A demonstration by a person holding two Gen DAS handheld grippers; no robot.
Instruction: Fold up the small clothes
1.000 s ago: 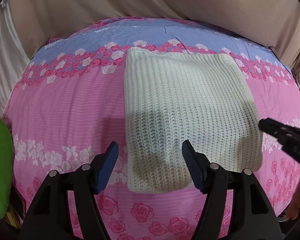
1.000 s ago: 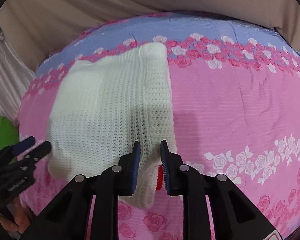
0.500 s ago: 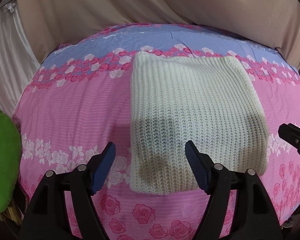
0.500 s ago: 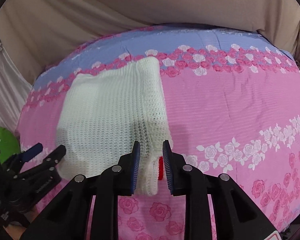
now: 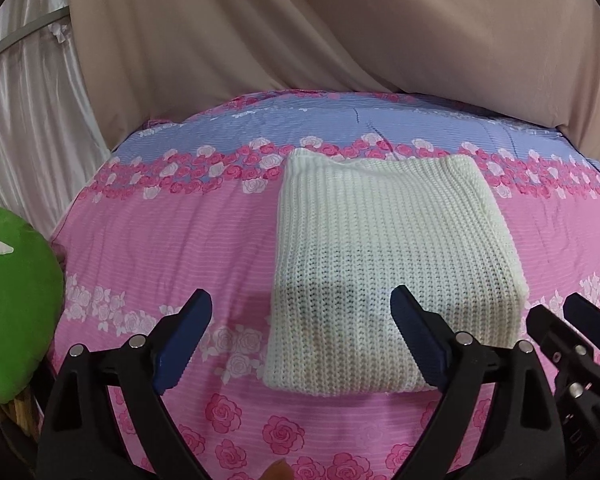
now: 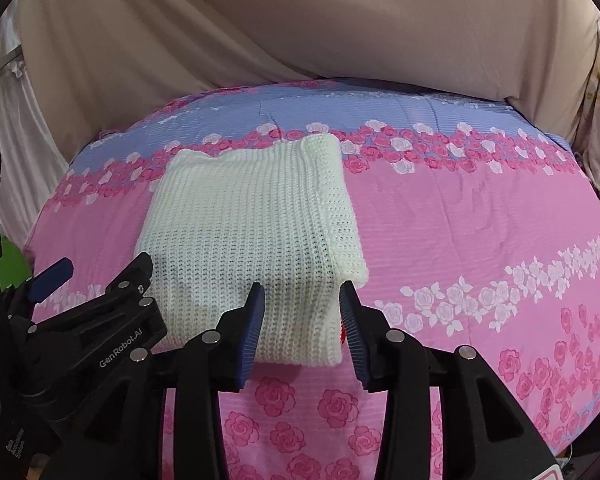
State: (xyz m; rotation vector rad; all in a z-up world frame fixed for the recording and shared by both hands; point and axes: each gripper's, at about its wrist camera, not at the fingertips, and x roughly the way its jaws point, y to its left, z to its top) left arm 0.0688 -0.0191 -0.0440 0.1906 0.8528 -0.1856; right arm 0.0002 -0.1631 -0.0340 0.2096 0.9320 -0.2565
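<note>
A cream knitted garment (image 5: 384,264) lies folded into a thick rectangle on the pink flowered bedspread (image 5: 172,240). My left gripper (image 5: 300,320) hovers above its near left corner, jaws still opening wide, nothing pressed between the pads. In the right wrist view the same garment (image 6: 256,224) shows its folded right edge. My right gripper (image 6: 302,312) hangs over the near right corner, jaws opening and apart from the knit. A bit of red shows at the garment's near right edge by the right finger. Each gripper appears at the side of the other's view.
A green cushion (image 5: 12,300) sits at the bed's left edge. Beige draped cloth (image 5: 340,32) covers the back beyond the bed, with a white curtain (image 5: 24,120) at the far left. Bare bedspread (image 6: 480,240) stretches to the right of the garment.
Both grippers have pulled back and risen from the garment. The right jaws, nearly shut at the near right corner before, have spread apart. The left jaws have widened too.
</note>
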